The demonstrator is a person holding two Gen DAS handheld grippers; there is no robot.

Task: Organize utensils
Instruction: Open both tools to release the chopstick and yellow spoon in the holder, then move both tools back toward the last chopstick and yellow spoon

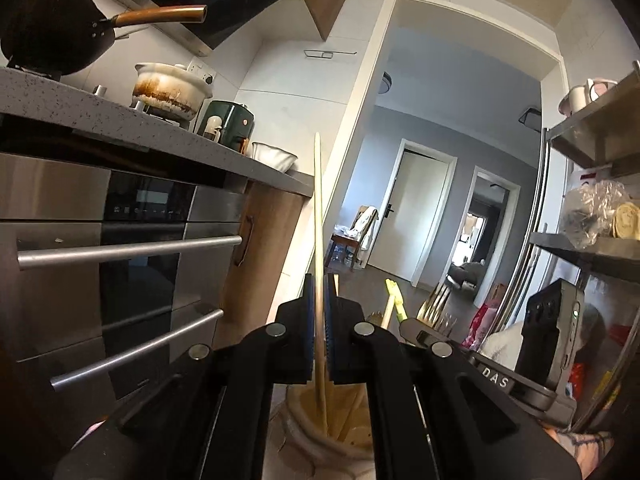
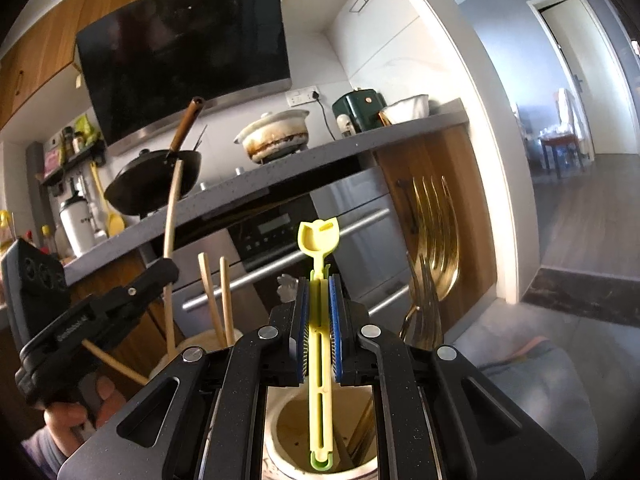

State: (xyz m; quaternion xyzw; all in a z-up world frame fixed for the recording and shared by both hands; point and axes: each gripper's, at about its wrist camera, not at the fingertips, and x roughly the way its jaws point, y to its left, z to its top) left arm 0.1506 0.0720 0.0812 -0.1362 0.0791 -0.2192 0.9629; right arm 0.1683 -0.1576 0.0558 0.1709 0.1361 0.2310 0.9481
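Left tongs [image 1: 319,320]: clamped on one upright wooden chopstick [image 1: 318,200], its lower end inside the beige utensil holder [image 1: 304,420]. Right tongs [image 2: 319,320]: gripping a yellow-green plastic utensil [image 2: 320,264], standing in the ceramic crock [image 2: 288,420] beside gold forks [image 2: 436,232]. Further chopsticks [image 2: 218,296] stand near.
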